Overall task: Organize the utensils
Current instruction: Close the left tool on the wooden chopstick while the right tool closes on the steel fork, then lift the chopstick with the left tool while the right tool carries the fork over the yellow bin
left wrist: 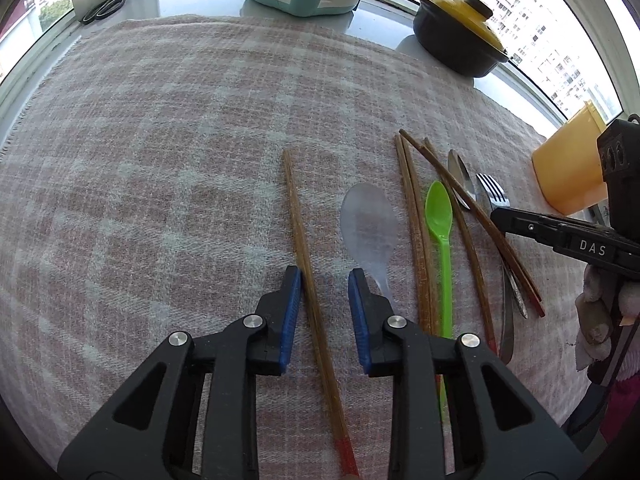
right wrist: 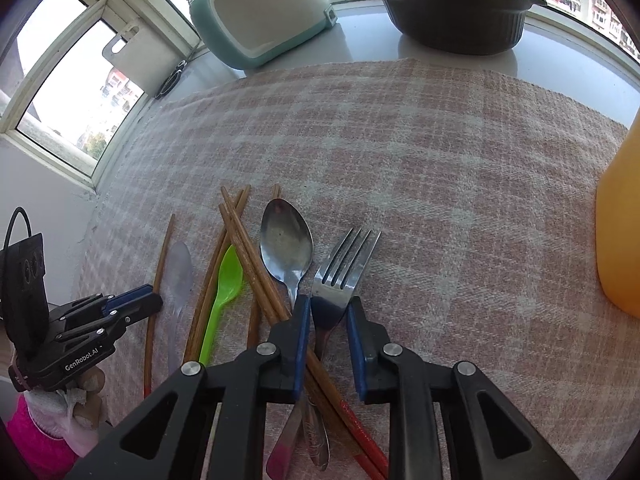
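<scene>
Straddling a lone chopstick [left wrist: 308, 280] (lengthwise, red end nearest), left tool [left wrist: 324, 276] spread, untouching

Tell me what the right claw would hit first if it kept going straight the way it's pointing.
Most likely the fork: its neck lies between the right claw's open fingers, just ahead on the checked cloth. Depth is hard to judge.

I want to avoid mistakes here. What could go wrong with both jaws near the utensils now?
1. The left gripper is open around a lone chopstick, beside the clear spoon; closing could catch that spoon's handle.
2. The right gripper straddles the fork lying over crossed chopsticks; lifting may drag them or the metal spoon.
</scene>
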A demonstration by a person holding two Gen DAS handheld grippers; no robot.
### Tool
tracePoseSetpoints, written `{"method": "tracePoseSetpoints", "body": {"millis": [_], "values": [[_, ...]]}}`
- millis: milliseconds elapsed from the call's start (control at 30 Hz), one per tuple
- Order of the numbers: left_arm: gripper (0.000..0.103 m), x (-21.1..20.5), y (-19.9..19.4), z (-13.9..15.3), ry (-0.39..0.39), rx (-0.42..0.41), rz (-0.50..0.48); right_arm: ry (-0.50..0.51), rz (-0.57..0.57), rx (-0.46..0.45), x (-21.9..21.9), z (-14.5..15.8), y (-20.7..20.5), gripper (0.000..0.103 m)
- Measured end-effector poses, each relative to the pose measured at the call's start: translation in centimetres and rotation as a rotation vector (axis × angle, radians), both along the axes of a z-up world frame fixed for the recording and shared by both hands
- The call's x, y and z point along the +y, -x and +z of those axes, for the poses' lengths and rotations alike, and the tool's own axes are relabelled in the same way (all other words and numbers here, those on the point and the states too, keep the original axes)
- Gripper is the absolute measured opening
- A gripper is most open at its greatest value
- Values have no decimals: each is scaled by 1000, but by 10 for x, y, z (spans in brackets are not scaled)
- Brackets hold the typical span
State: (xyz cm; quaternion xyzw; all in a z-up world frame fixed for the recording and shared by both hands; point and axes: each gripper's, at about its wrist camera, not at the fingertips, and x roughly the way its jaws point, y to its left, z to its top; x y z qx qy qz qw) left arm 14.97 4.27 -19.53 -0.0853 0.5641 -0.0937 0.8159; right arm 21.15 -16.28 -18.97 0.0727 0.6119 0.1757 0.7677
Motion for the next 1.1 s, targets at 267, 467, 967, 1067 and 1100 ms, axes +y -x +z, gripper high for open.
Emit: {"method": "tracePoseSetpoints", "body": {"millis": [267, 467, 967, 1067, 1100], "values": [[6, 4, -2, -2, -2, -17, 13, -10, 14, -23, 5, 3, 3, 3], [4, 15, -4, -3, 53, -2, 39, 5, 24, -26, 12, 0, 2, 1], [4, 26, 5, 7, 77, -31, 64, -10, -18, -49, 4, 9, 4, 0], [4, 31, 9, 14, 93, -46, 84, -27, -35, -57, 0, 14, 3, 0], [4, 31, 10, 19, 94, -58, 84, -34, -40, -65, -1, 18, 4, 0]]}}
